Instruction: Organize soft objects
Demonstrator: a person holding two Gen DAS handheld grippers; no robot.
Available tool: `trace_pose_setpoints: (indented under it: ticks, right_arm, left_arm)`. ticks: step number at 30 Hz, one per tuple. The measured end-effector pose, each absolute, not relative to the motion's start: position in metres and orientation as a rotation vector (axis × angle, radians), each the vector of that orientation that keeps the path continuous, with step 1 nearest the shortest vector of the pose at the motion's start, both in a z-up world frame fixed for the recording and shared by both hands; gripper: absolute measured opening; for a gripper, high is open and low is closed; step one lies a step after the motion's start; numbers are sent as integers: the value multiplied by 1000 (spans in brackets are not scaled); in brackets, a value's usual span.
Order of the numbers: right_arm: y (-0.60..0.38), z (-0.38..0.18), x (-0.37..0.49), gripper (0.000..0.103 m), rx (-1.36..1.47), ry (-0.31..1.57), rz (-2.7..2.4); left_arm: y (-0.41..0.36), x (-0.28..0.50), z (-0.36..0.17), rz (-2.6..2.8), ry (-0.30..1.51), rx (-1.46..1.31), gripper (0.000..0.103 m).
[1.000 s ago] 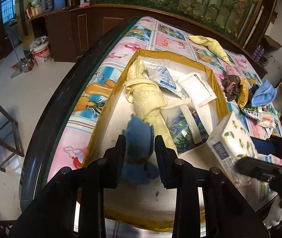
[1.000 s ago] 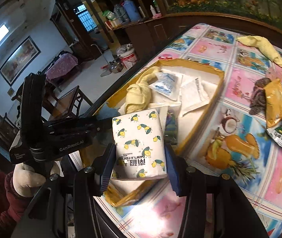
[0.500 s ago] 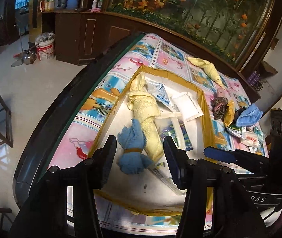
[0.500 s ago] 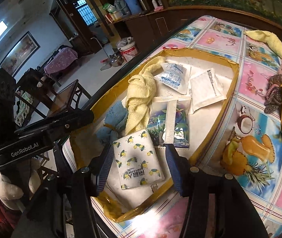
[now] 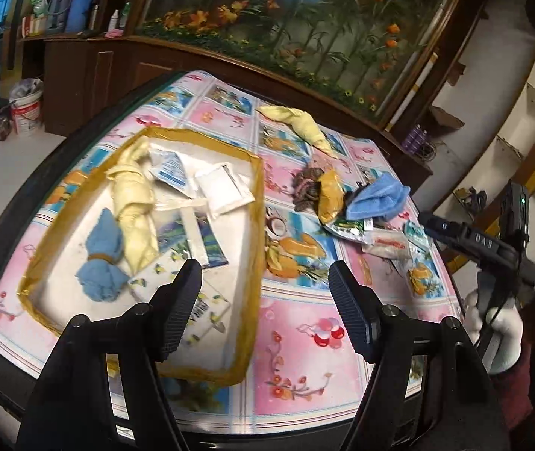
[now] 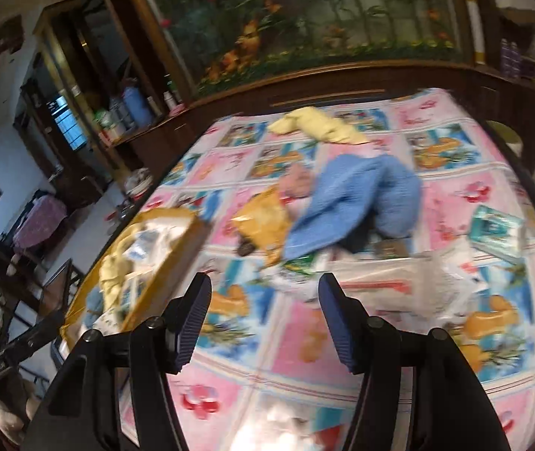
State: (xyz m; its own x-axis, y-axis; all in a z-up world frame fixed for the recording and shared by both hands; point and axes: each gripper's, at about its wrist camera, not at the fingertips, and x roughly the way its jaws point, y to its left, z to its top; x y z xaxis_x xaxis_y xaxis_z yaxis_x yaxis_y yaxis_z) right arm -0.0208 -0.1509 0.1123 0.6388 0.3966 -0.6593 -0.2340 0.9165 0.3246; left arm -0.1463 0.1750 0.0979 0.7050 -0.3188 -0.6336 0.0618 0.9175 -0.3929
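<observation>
Table (image 5: 297, 342) fills both views under a cartoon-print cloth, and the tray (image 5: 256, 225) with its yellow rim sits at left of centre in the left view and at the lower left edge of the right view. Soft things not yet sorted lie in a heap at centre right of the left view: a blue cloth (image 6: 357, 195), a yellow pouch (image 5: 331, 195) touching a dark bundle (image 5: 306, 188), then flat packets (image 6: 399, 282) nearest the camera; a yellow towel (image 5: 301, 124) lies apart, higher in the frame. Both tools are empty: the left gripper (image 5: 265, 304) spread wide over the tray's right rim, the right gripper (image 6: 263, 312) spread wide and aimed at the heap. The next grab is probably the blue cloth, best taken by a thick fold on top so the packets under it stay put. The right view is smeared by motion, so packet edges and whatever dark thing lies beneath the cloth cannot be made out.
</observation>
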Motion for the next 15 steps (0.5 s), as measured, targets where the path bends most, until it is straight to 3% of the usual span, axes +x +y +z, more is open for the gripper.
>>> trace_pose_setpoints:
  ticks: [10,12,15]
  right_arm:
    - [-186,111,67,60,243,811,228]
    - [-174,112,89,70,199,812,200]
    - [-165,96,118,72,195,902,209]
  left_arm:
    - [148,-141,84,-244,841,-312,71]
    - [151,-141,82,-235,846,-317,71]
    - [155,-142,81,-229,854,-332,71]
